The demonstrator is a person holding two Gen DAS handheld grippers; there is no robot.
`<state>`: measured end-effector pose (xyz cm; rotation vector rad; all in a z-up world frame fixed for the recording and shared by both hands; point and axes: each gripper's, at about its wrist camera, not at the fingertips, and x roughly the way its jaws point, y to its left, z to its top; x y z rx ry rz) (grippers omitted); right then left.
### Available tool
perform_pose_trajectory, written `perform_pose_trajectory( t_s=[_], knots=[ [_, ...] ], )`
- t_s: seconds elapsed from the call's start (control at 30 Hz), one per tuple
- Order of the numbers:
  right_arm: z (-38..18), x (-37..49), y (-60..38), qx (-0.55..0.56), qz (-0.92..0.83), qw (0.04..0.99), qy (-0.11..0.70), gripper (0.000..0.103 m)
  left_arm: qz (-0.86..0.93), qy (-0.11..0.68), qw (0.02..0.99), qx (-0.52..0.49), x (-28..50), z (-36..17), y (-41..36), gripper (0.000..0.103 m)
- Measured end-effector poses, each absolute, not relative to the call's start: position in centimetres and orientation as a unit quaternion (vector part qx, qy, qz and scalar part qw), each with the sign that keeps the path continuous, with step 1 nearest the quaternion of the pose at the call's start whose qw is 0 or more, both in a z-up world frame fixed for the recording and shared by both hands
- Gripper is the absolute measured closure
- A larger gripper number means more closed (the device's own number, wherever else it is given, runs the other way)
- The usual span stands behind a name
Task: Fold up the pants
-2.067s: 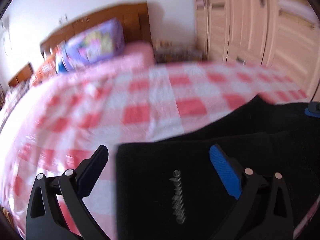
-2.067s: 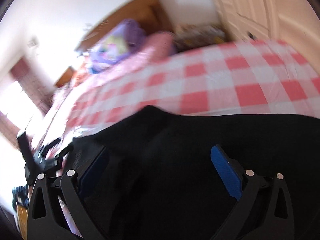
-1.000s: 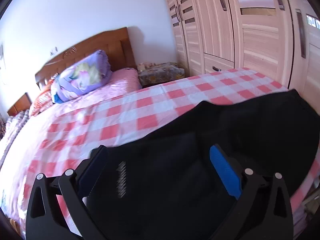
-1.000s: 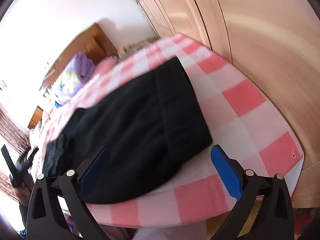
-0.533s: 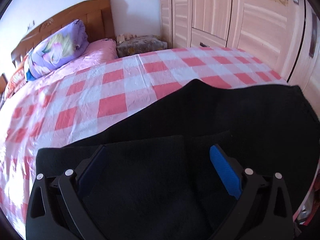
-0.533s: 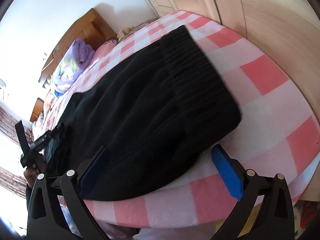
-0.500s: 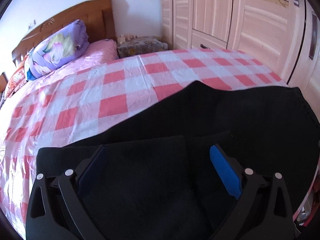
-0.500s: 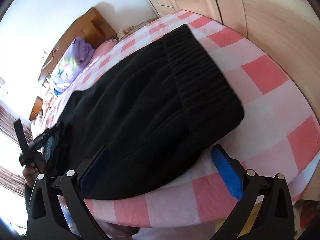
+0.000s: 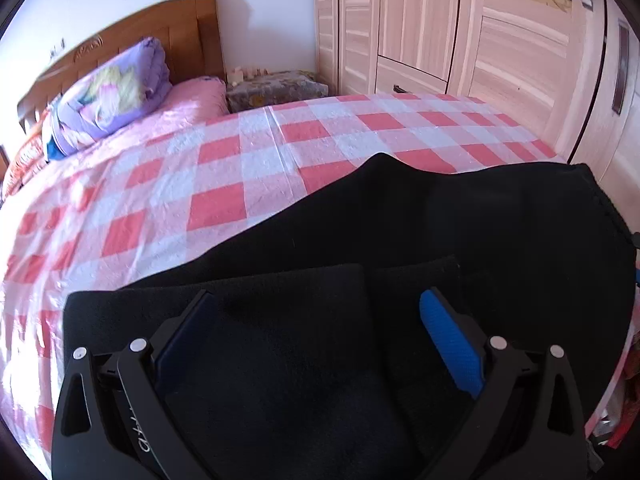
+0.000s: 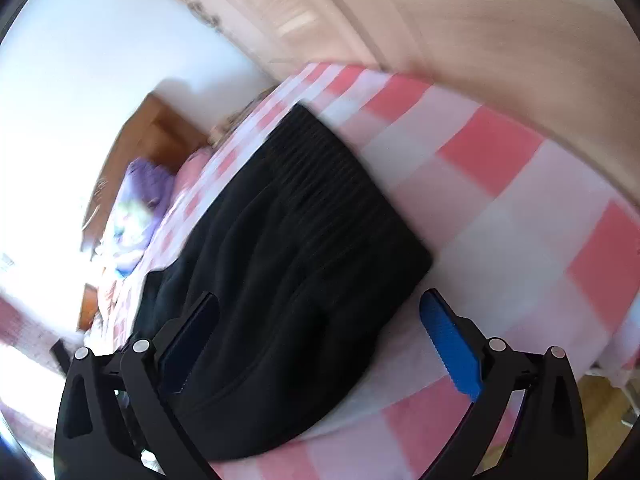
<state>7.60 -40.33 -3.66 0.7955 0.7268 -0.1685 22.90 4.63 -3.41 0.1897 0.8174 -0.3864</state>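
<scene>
Pants (image 9: 460, 240): black, lying flat on the bed (image 9: 224, 184), folded layers visible; in the left wrist view they fill the space between and ahead of the jaws and spread off to the right. A folded upper panel lies directly between the two fingers, its edge just ahead of the tips.

Left gripper (image 9: 316, 320): jaws wide apart, holding nothing, poised over the black cloth; contact with it cannot be told.

Right gripper (image 10: 320, 320): jaws wide apart, empty. The ribbed waistband (image 10: 332, 184) of the pants (image 10: 272, 288) lies ahead of the jaws; the near corner of the garment sits between them, closer to the left finger. The right finger stands over bare checked sheet. View blurred.

Bed: pink-and-white checked sheet, extending ahead and left of the left jaws.

Purple pillow (image 9: 108, 96): far ahead-left, against the wooden headboard (image 9: 160, 36).

Wardrobe (image 9: 480, 40): pale wood, far ahead-right.
</scene>
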Motion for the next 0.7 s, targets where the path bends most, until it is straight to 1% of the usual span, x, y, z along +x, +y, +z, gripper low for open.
perform_pose_trajectory(
  t_s=[0.13,0.23,0.27,0.3,0.33,0.4,0.47,0.53,0.63,0.7],
  knots=[
    [-3.4,9.2,-39.8,0.355,-0.079,0.857,0.365,0.004,-0.193,0.404,0.891,0.078,23.3,-3.6,4.8,0.002],
    [-3.6,9.4,-40.1,0.374,-0.051,0.854,0.357,0.004,-0.193,0.403,0.891,0.079,23.3,-3.6,4.9,0.002],
    [-3.7,9.2,-40.4,0.378,-0.046,0.855,0.353,0.015,-0.192,0.403,0.891,0.08,23.3,-3.6,4.9,0.002],
    [-4.2,8.8,-40.8,0.39,-0.044,0.85,0.35,0.033,-0.192,0.403,0.891,0.08,23.3,-3.6,4.9,0.002],
    [-4.9,8.6,-41.3,0.402,-0.041,0.847,0.346,0.059,-0.192,0.403,0.891,0.079,23.3,-3.6,5.0,0.002],
    [-5.1,7.9,-41.5,0.406,-0.026,0.857,0.315,0.064,-0.19,0.4,0.893,0.079,23.2,-3.6,4.9,0.001],
    [-4.0,7.4,-40.5,0.371,-0.027,0.88,0.296,0.066,-0.182,0.396,0.895,0.089,23.0,-3.4,4.6,0.002],
    [-1.9,7.1,-38.9,0.311,-0.028,0.909,0.277,0.067,-0.164,0.393,0.899,0.1,22.5,-2.5,3.9,0.002],
    [0.8,6.9,-35.2,0.202,-0.041,0.945,0.253,0.067,-0.239,0.396,0.885,0.05,20.8,0.6,1.9,0.002],
    [1.9,6.7,-31.9,0.114,-0.058,0.962,0.241,0.067,-0.295,0.406,0.865,0.019,20.2,3.1,-1.0,0.002]
  ],
)
